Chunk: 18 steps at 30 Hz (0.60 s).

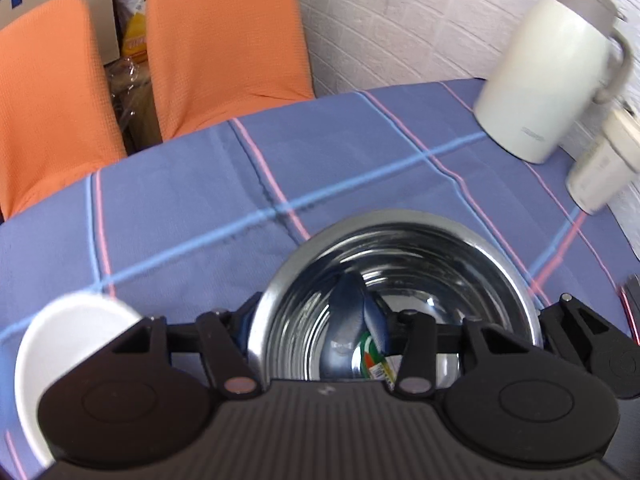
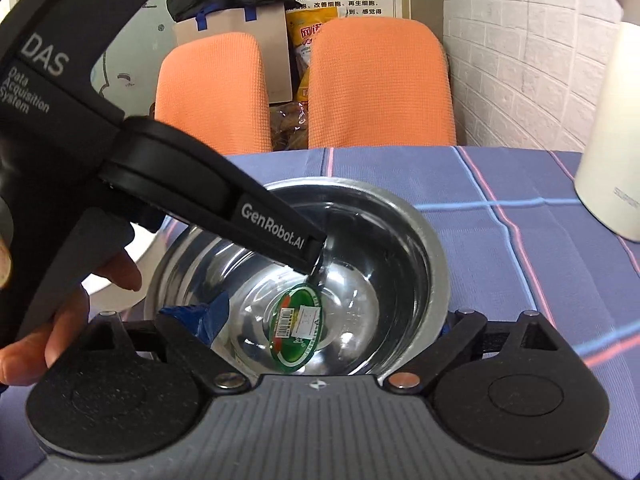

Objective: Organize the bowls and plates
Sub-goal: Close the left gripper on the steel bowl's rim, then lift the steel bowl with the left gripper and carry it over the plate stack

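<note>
Steel bowl point(image 2: 296, 280) on blue checked tablecloth point(image 1: 180, 184), my left gripper point(image 1: 320, 332) narrowed on near rim; right gripper point(image 2: 320, 320) wide, straddling, not pressing. Risk: slick rim slips, bowl tips toward white dish point(image 1: 60, 344); kettle point(image 1: 548, 68) close.

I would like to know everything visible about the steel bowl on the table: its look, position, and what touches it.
The round shiny stainless-steel bowl stands upright on the blue checked tablecloth. It has a wide rolled rim, a deep mirror-like inside, and a green oval sticker with a barcode on its bottom. The left gripper grips its near wall, one finger inside and one outside. The right gripper straddles the bowl's near side, jaws wide. A white bowl sits beside it.
</note>
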Available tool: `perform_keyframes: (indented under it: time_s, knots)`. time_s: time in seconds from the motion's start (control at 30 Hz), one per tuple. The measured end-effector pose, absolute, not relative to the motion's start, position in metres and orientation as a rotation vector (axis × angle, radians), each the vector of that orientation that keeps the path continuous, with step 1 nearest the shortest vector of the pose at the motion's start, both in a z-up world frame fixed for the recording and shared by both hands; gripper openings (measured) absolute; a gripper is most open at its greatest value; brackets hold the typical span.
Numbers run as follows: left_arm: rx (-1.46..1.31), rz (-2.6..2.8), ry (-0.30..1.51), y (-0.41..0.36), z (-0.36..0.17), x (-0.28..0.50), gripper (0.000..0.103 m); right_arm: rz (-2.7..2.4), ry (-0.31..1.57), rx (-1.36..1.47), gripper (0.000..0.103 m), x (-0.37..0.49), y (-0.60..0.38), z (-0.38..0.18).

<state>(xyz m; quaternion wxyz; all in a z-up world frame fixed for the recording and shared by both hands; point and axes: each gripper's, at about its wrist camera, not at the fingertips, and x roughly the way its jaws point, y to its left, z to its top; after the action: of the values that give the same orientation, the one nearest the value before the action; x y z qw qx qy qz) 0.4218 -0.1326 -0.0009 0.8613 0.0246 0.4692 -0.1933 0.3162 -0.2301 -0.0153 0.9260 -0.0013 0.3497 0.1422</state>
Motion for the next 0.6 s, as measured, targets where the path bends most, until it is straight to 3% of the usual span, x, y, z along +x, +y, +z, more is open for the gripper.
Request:
perform_keyframes:
  time_s: [0.6]
  knots:
    - [0.147, -0.395, 0.974, -0.087, 0.021, 0.256, 0.045, 0.36, 0.732, 0.047, 0.083, 0.172, -0.199, 0.002]
